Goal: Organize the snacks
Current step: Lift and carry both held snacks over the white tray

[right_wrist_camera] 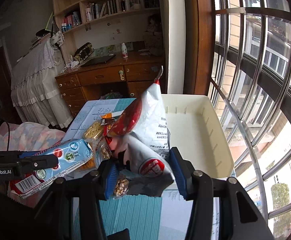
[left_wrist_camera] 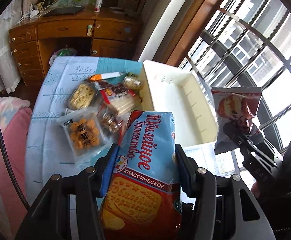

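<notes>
Jaws of the left gripper (left_wrist_camera: 145,160) are clamped on a blue-and-red biscuit pack (left_wrist_camera: 145,170), held lengthwise between the pads and lifted off the desk (left_wrist_camera: 51,92). Jaws of the right gripper (right_wrist_camera: 143,172) are closed on a white-and-red snack bag (right_wrist_camera: 145,132), crumpled and held upright above the desk's near edge. Same bag is seen from the left wrist view at the right, in front of the window bars.

Beyond the biscuit pack, a clear tub of orange balls (left_wrist_camera: 83,134) is lying toward the desk's left edge, with a small nut packet (left_wrist_camera: 109,122) just beside it. Further back: a tub of pale crackers (left_wrist_camera: 82,96) and a wafer pack (left_wrist_camera: 121,100), touching. A cream bin (left_wrist_camera: 177,100) is set along the desk's right edge, by the window, nothing visible inside. A wooden dresser (left_wrist_camera: 65,34) is seen against the far wall.
</notes>
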The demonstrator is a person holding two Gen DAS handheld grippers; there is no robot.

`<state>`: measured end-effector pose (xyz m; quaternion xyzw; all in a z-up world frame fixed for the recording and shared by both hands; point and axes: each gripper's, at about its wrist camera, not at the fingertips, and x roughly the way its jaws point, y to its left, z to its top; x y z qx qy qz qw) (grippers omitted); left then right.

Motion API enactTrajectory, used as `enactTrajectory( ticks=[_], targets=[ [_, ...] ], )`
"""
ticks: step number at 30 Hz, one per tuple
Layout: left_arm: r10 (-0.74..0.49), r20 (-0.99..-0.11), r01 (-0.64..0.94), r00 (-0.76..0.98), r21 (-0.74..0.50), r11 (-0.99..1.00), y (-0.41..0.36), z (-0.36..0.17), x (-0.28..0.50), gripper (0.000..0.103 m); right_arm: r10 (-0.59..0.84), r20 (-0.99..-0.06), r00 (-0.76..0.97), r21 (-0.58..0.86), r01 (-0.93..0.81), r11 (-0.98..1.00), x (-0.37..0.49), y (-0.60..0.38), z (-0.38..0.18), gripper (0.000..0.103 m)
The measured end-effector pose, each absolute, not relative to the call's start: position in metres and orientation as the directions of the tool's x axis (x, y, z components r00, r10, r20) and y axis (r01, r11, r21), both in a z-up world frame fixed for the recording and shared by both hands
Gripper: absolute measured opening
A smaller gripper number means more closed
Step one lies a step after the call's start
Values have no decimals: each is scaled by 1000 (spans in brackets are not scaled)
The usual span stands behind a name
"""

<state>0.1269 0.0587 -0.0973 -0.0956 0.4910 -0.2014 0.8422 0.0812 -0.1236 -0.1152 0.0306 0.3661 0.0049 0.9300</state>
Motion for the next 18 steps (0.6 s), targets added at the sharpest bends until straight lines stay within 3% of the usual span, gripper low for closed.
enactTrajectory(
  ticks=[18],
  targets=[
    [-488,-681,306,545,-381,873,-71,-91,179,52,-2,-633,774,-99,-79,992,102,-204,-120,50]
  ],
)
